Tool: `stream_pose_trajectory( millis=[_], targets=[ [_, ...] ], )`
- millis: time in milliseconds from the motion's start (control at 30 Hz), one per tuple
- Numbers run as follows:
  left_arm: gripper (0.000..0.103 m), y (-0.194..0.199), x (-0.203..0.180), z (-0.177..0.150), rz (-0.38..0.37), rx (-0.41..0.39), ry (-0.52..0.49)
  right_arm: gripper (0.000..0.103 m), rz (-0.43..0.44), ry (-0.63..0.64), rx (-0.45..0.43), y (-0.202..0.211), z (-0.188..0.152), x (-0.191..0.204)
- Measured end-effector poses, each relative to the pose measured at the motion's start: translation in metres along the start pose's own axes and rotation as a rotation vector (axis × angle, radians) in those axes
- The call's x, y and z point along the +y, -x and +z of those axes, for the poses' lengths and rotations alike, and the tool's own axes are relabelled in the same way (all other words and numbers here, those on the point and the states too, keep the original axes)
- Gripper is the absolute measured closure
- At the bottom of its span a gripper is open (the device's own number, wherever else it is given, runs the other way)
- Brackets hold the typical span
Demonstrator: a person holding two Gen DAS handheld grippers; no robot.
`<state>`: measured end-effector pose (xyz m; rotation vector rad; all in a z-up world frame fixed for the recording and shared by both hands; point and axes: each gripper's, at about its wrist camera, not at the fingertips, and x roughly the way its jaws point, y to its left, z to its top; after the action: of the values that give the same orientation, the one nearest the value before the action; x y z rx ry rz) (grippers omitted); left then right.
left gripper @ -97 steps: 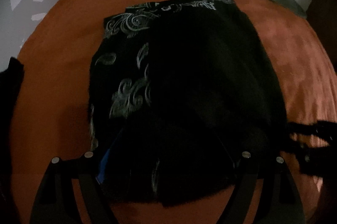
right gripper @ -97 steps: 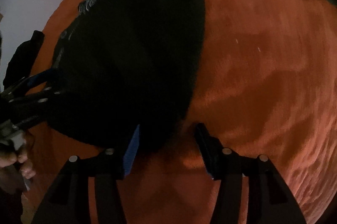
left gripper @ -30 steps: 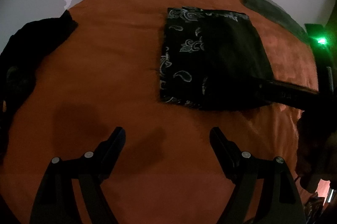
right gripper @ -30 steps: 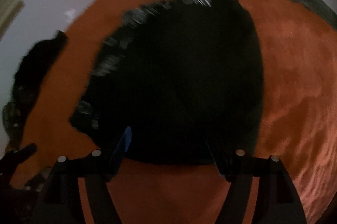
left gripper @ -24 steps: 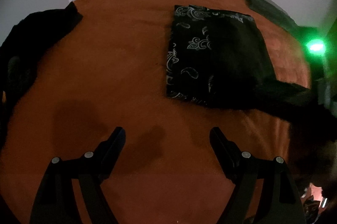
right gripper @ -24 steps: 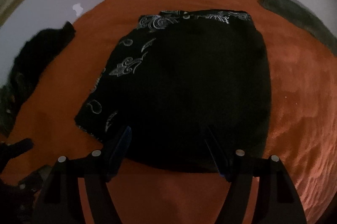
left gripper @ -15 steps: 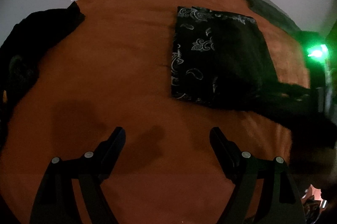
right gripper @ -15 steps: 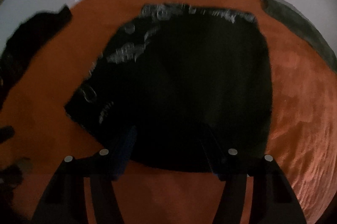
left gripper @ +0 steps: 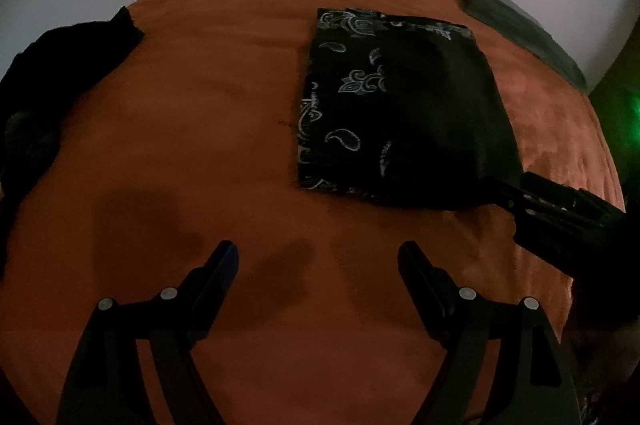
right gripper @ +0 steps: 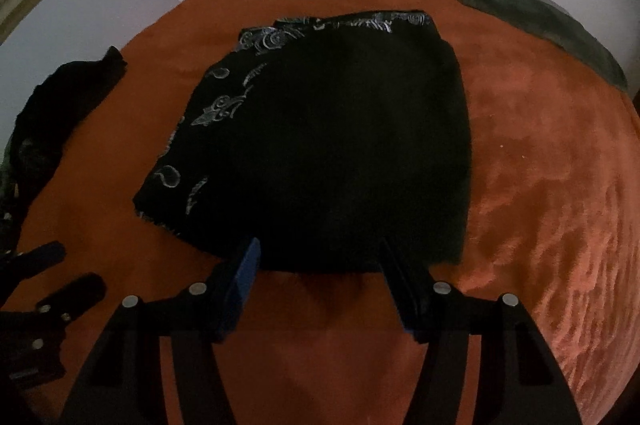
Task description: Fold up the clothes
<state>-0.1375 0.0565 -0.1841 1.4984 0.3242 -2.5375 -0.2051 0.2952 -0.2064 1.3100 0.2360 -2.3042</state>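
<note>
A folded black garment point(left gripper: 400, 105) with silver paisley print lies flat on the orange blanket point(left gripper: 180, 145). My left gripper point(left gripper: 318, 257) is open and empty, hanging over bare blanket well short of the garment's near left corner. In the right wrist view the garment point(right gripper: 340, 145) fills the centre. My right gripper point(right gripper: 320, 261) stands open, with its fingertips at the garment's near edge and nothing pinched. From the left wrist view the right gripper point(left gripper: 560, 213) comes in from the right and reaches the garment's near right corner. The left gripper point(right gripper: 52, 277) shows at the lower left.
A heap of dark clothes point(left gripper: 60, 73) lies at the blanket's left edge point(right gripper: 60, 97). A grey-green cloth point(left gripper: 520, 29) lies at the back right corner point(right gripper: 540, 21). A pale wall stands behind the blanket. A green light glows at the far right.
The left gripper has let go of the garment and pulled back over bare blanket. The right gripper has moved from the garment's corner to the middle of its near edge, still open.
</note>
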Motion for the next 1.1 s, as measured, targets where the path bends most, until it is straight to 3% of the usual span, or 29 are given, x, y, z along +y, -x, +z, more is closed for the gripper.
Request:
stream_pose_trajectory(
  millis=[1100],
  targets=[
    [0.020, 0.002, 0.004, -0.001, -0.010, 0.005, 0.024, 0.041, 0.039, -0.026, 0.049, 0.004, -0.015, 0.002]
  ],
)
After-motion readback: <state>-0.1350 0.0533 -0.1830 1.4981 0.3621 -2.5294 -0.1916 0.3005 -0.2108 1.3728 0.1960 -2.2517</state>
